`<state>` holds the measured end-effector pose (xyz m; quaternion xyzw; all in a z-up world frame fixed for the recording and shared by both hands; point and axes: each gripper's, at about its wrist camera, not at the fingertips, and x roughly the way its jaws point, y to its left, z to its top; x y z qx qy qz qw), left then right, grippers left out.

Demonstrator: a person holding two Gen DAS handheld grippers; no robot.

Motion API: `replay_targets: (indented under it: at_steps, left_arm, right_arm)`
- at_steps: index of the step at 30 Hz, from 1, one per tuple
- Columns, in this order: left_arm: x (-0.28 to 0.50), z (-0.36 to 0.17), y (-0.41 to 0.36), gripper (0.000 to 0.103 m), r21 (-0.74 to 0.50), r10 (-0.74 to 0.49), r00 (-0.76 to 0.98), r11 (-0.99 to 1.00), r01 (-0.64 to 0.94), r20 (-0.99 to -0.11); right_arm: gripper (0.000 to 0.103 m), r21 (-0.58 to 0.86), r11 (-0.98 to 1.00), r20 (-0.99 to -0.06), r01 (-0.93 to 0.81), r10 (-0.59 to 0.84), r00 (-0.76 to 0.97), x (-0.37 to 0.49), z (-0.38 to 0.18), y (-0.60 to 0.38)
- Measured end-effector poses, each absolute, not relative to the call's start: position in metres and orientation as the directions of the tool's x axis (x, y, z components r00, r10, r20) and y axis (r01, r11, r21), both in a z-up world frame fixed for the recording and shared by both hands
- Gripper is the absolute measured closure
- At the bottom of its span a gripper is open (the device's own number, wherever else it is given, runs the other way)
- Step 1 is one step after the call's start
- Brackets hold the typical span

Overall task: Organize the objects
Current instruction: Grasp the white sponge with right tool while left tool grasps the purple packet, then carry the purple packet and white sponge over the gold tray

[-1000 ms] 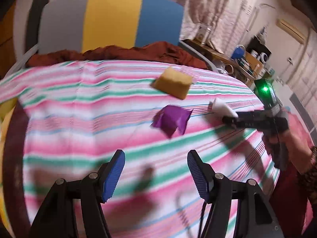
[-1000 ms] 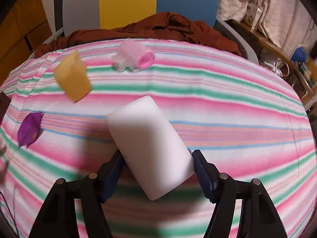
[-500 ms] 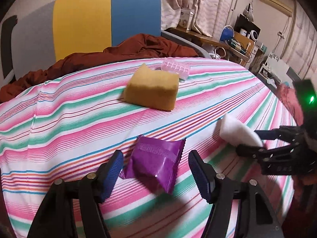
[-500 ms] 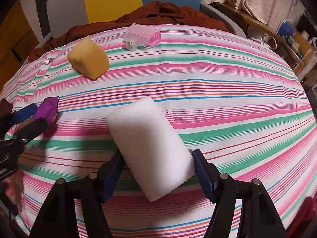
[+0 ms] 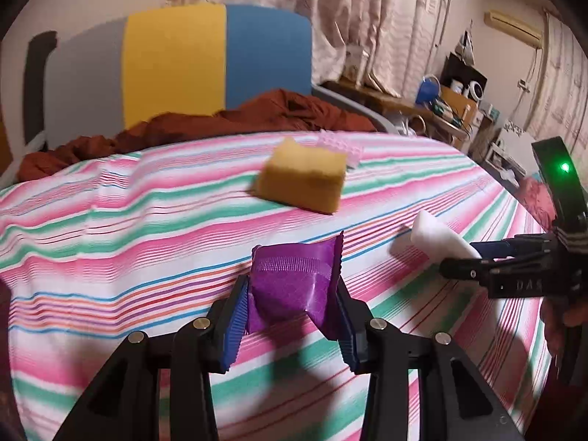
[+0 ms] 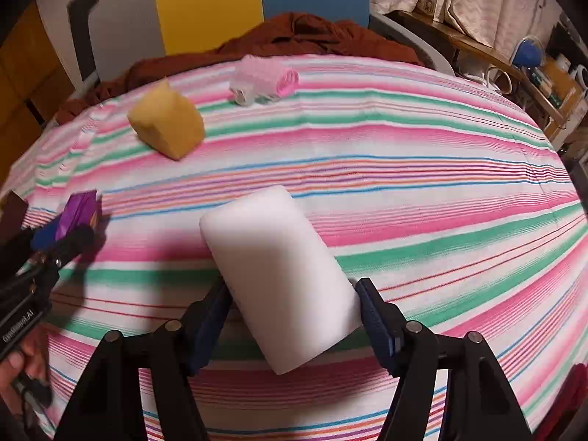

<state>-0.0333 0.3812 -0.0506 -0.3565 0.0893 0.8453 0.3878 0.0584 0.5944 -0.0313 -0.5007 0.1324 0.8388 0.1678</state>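
Partly readable "DAS" lettering on the black body of the right gripper (image 5: 474,257); small white print, too blurred to read surely, along the left gripper (image 6: 68,229).

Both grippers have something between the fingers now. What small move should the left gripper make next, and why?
Probably lift a little. The left gripper has just been closing, and its pads now press the purple packet, which seems still low over the striped cloth. The right gripper already holds the white sponge.
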Motion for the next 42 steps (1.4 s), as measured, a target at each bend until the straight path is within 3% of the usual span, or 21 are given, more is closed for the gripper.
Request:
replay_targets:
  at_steps: [5, 14, 20, 31, 42]
  left_arm:
    - [-0.019, -0.044, 0.357, 0.06, -0.105, 0.592, -0.5, -0.704, -0.702, -0.632]
    - [-0.008, -0.036, 0.299, 0.06, -0.207, 0.603, -0.515, -0.748, -0.631, -0.609]
    - [0.021, -0.021, 0.255, 0.06, -0.213, 0.617, -0.547, -0.75, -0.626, -0.566]
    - [0.015, 0.029, 0.137, 0.06, -0.209, 0.497, -0.724, -0.865, -0.456, -0.479]
    - [-0.04, 0.011, 0.041, 0.06, -0.268, 0.355, -0.733, -0.933, -0.239, -0.58]
  right_arm:
    - [0.035, 0.077, -0.928, -0.849, -0.364, 0.131, -0.511, 0.058, -0.022, 0.583]
    - [0.035, 0.044, -0.963, -0.806, -0.267, 0.123, -0.579, 0.043, -0.026, 0.556]
    - [0.035, 0.025, -0.976, -0.761, -0.218, 0.123, -0.637, 0.044, -0.019, 0.545]
    - [0.035, 0.052, -0.995, -0.702, -0.084, 0.023, -0.712, 0.045, -0.007, 0.513]
    - [0.035, 0.189, -0.975, -0.656, 0.112, -0.211, -0.725, 0.034, 0.029, 0.408]
